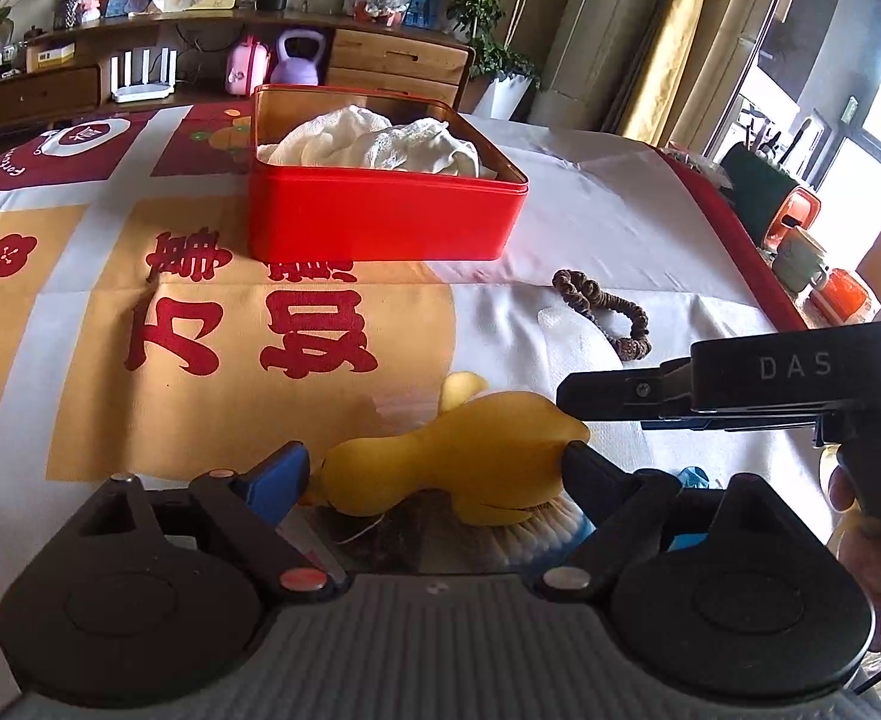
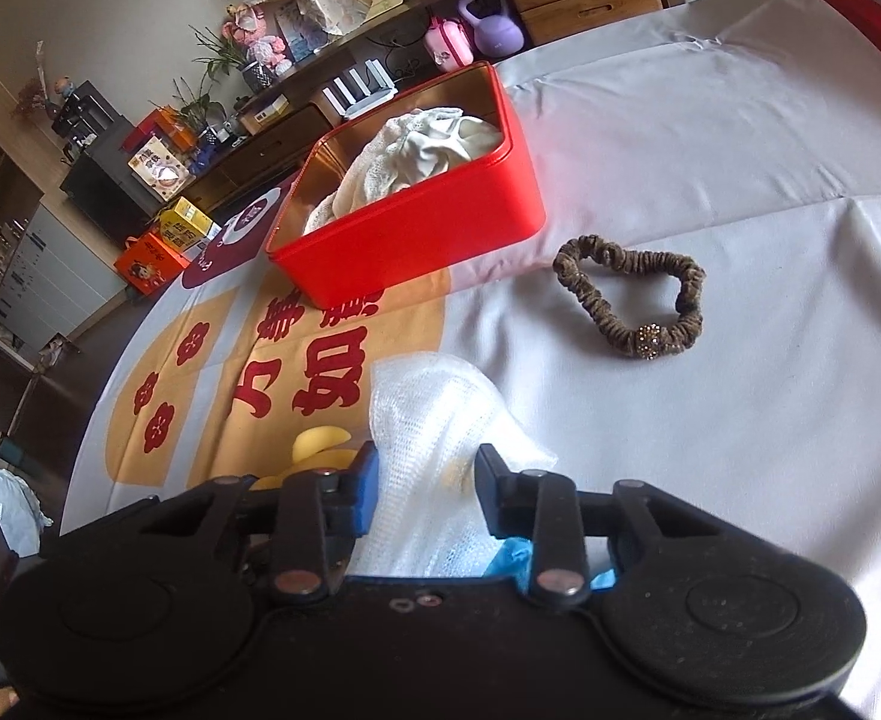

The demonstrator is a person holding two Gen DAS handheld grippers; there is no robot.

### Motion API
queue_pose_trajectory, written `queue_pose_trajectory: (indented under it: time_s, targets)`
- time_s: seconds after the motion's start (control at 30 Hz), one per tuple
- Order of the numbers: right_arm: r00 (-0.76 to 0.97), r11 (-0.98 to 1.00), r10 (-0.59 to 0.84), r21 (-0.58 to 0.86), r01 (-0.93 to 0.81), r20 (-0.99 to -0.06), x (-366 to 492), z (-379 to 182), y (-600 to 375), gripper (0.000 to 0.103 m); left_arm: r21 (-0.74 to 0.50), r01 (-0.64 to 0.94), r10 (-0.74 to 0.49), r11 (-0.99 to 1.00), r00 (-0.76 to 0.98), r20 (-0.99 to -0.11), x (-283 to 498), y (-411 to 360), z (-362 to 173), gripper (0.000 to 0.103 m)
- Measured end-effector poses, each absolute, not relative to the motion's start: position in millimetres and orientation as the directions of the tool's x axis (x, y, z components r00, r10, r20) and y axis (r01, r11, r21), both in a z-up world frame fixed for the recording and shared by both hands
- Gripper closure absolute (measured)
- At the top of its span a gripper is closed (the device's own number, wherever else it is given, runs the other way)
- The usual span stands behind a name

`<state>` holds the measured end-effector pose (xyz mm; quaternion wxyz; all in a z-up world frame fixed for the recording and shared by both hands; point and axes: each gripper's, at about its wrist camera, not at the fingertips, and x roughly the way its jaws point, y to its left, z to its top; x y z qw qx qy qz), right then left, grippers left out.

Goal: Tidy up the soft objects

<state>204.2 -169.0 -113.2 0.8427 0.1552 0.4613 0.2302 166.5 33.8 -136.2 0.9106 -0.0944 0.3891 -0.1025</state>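
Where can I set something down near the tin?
Bare white cloth lies right of the red tin and beyond the brown scrunchie. It is crowded near the grippers: yellow toy, white mesh wrap.

Left wrist view sat low, faced the red tin (image 1: 380,222), right wrist view tilted, close over tablecloth (image 2: 710,150) (both shared tin, scrunchie (image 2: 632,300)).

- We list a red tin (image 2: 434,240): glossy metal, gold-toned inside.
- Our scrunchie (image 2: 632,294): ruched brown cloth.
- Our yellow toy (image 1: 464,468): smooth, matt.
- Tablecloth (image 2: 710,192): creased printed fabric.
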Motion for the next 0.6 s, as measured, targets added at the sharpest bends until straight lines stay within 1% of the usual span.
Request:
queue_pose_trajectory:
  time_s: [0.07,0.1,0.17,0.33,0.4,0.47,0.53,0.57,0.6]
  targets:
    - [0.469,0.843,0.535,0.476,-0.249,-0.703,203.4,-112.7,-168.9,0.077,-0.252,0.116,-0.262,0.961,0.677,-0.688,165.6,33.4,-135.9,0.019]
    - [0.469,0.844,0.534,0.473,-0.252,-0.703,203.1,-112.4,-168.3,0.078,-0.253,0.117,-0.263,0.961,0.676,-0.688,165.2,33.0,-135.7,0.02]
    - [0.472,0.846,0.532,0.47,-0.252,-0.703,202.1,-112.0,-168.9,0.079,-0.26,0.124,-0.274,0.958,0.672,-0.688,164.5,32.3,-134.9,0.025]
    - [0.478,0.847,0.528,0.475,-0.237,-0.702,202.2,-111.9,-174.5,0.083,-0.228,0.137,-0.26,0.964,0.674,-0.691,159.4,31.2,-130.8,0.024]
    - [0.483,0.845,0.53,0.479,-0.236,-0.696,201.3,-110.9,-176.8,0.086,-0.211,0.147,-0.253,0.967,0.682,-0.686,157.2,32.8,-128.1,0.024]
    - [0.492,0.844,0.532,0.48,-0.24,-0.689,199.8,-108.5,-179.0,0.087,-0.191,0.153,-0.243,0.97,0.687,-0.685,157.1,33.4,-124.8,0.023]
    - [0.497,0.842,0.535,0.478,-0.249,-0.684,198.5,-105.9,-181.0,0.088,-0.189,0.178,-0.259,0.966,0.686,-0.679,158.3,32.6,-121.8,0.023]
    - [0.497,0.843,0.535,0.476,-0.252,-0.683,198.2,-105.1,-182.1,0.088,-0.18,0.191,-0.262,0.965,0.687,-0.677,159.3,30.5,-120.6,0.02]
    - [0.495,0.842,0.536,0.476,-0.253,-0.684,198.3,-105.2,-183.2,0.088,-0.165,0.2,-0.258,0.966,0.691,-0.675,160.3,27.8,-119.5,0.019]
